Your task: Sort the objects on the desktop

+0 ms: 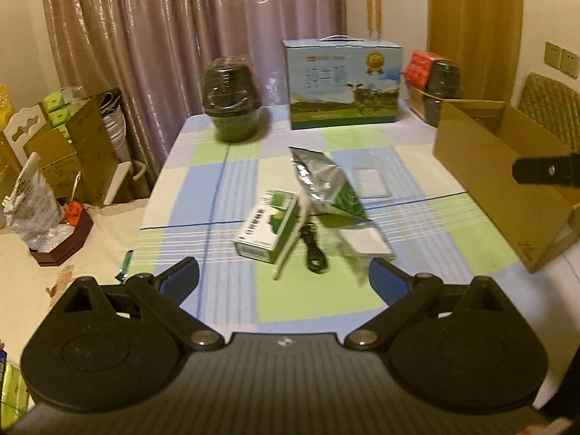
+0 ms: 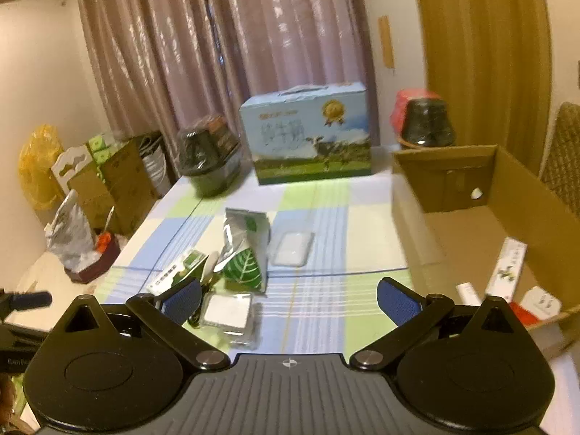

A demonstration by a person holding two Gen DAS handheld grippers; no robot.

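Two pairs of tongs hang above the desk, and both stand wide apart with nothing between their blue pads: the left tongs (image 1: 284, 277) and the right tongs (image 2: 290, 302). No earlier picture is given, so I tell only how they stand. Just beyond the left tongs lie a green and white small box (image 1: 266, 230), a black cable (image 1: 313, 250) beside it, and a silver foil pouch (image 1: 322, 185) with a green leaf print, which leans over the box. Near the left pad of the right tongs lies a clear plastic case (image 2: 228, 313) with a white inside, and a second clear case (image 2: 291, 248) lies farther, to the right of the pouch. All these rest on the checked cloth of the desk (image 2: 362, 239). On the right side stands an open cardboard box (image 2: 471, 217), and some white packets (image 2: 507, 268) already lie in it. At the far edge stand a blue carton with a cow picture (image 2: 308, 134) and a dark wrapped pot (image 1: 230, 98).
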